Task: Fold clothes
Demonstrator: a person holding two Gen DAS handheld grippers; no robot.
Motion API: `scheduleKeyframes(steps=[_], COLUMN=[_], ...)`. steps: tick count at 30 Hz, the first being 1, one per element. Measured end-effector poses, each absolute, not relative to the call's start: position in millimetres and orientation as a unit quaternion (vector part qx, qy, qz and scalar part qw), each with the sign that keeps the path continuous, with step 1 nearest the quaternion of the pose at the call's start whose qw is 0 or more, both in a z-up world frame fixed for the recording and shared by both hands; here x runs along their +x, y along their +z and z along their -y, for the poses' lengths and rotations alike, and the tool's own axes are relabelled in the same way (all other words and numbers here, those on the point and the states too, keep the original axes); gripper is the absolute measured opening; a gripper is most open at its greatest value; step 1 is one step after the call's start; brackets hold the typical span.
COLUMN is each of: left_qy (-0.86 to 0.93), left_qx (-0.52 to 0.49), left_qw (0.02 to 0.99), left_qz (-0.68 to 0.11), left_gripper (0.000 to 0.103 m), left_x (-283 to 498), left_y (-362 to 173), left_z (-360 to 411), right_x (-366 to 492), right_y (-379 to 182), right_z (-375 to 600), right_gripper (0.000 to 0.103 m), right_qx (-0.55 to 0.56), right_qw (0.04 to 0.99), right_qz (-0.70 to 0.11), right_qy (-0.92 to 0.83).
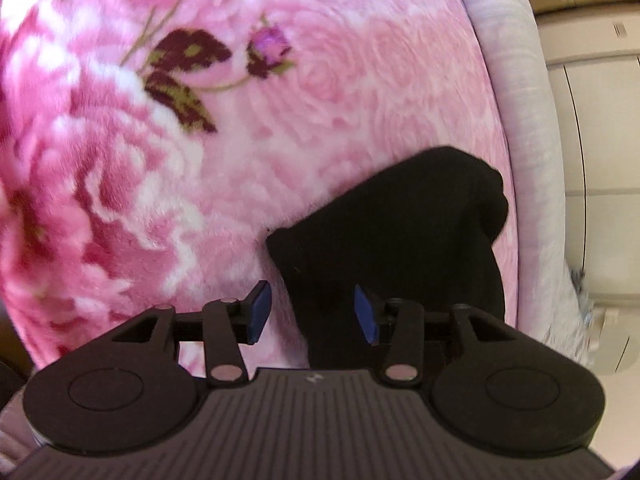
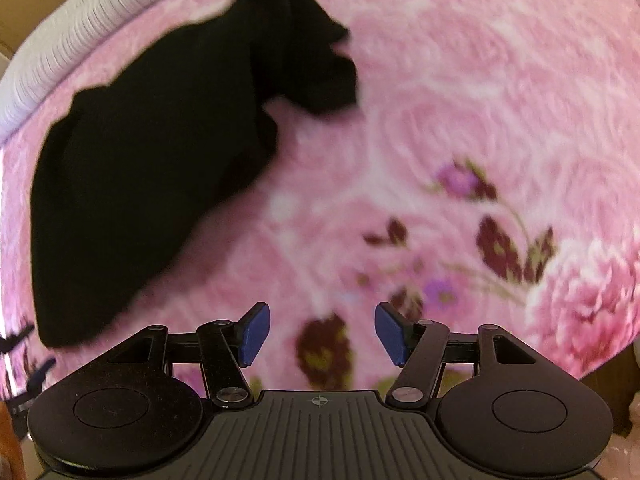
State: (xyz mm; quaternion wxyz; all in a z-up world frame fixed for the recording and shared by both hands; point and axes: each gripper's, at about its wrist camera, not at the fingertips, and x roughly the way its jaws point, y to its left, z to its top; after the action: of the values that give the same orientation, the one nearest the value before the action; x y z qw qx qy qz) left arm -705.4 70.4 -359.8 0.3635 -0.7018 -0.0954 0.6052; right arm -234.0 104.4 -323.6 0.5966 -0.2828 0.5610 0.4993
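Note:
A black garment [image 1: 396, 236] lies bunched on a pink floral blanket [image 1: 200, 160]. In the left wrist view it sits just ahead of my left gripper [image 1: 314, 312], which is open and empty, with the cloth running down between the blue pads. In the right wrist view the same garment [image 2: 160, 152] lies crumpled at the upper left on the blanket [image 2: 460, 100]. My right gripper [image 2: 322, 334] is open and empty above bare blanket, to the right of the garment.
A pale lilac quilted edge of the bed [image 1: 516, 120] runs along the blanket's side, also at the top left of the right wrist view [image 2: 60, 48]. Beyond it stand cream cabinets [image 1: 600, 160]. The other gripper's tips [image 2: 24, 360] show at the far left.

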Motion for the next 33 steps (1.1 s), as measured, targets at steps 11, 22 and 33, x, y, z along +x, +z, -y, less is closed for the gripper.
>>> scheduleKeyframes(steps=[11, 22, 33], left_qy=[0.685, 0.347, 0.433], left_qx=[-0.597, -0.344, -0.51], left_qw=[0.416, 0.856, 0.686], left_qz=[0.041, -0.171, -0.285], left_gripper=[0.006, 0.006, 0.006], left_x=[-686, -446, -511], left_y=[-324, -192, -277], left_z=[-107, -121, -53], right_x=[-164, -61, -98], right_y=[-307, -258, -268], right_z=[-103, -108, -109], right_gripper=[0.062, 0.062, 0.062], right_qx=[-0.295, -0.288, -0.347], right_qw=[0.624, 0.699, 0.654], right_qz=[-0.54, -0.487, -0.448], right_qy=[0.482, 0.438, 0.501])
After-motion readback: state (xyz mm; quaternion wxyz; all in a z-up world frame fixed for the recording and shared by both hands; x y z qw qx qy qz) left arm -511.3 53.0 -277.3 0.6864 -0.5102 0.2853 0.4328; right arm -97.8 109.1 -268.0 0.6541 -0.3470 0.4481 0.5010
